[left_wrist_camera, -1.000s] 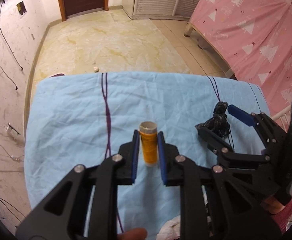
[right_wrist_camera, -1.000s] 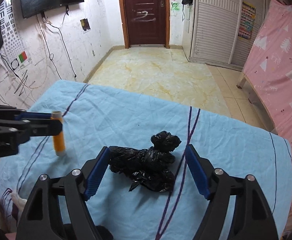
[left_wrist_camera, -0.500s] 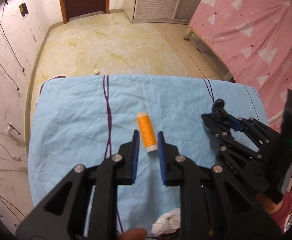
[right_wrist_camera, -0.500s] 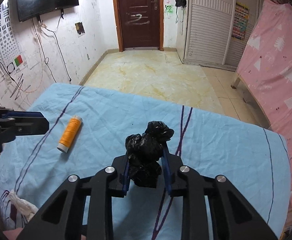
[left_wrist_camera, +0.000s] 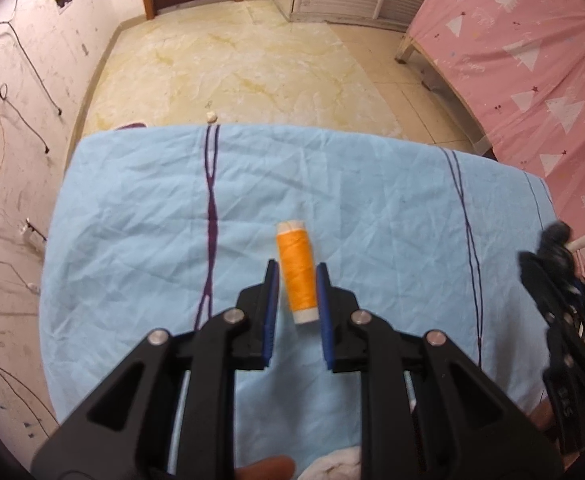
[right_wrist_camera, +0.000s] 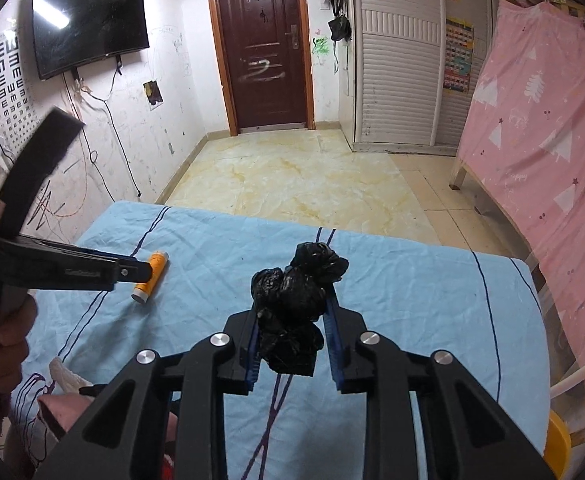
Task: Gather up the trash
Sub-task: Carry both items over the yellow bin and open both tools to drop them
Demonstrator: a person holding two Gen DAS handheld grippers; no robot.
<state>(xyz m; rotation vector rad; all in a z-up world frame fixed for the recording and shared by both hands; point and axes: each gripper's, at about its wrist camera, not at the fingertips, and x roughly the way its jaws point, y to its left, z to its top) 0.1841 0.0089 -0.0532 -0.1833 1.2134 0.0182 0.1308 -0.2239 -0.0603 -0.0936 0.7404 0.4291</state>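
Right gripper (right_wrist_camera: 292,332) is clamping the crumpled black bag (right_wrist_camera: 294,304) above the blue sheet (right_wrist_camera: 412,300).
Left gripper (left_wrist_camera: 297,300), nearly closed, is straddling the orange spool (left_wrist_camera: 296,276) without visibly pinching it; squeeze before lifting.

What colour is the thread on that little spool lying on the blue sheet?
Orange, with white ends. The spool shows best in the left wrist view.

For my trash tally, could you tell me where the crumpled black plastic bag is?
The crumpled black plastic bag is clamped in the right gripper, raised above the light blue sheet.
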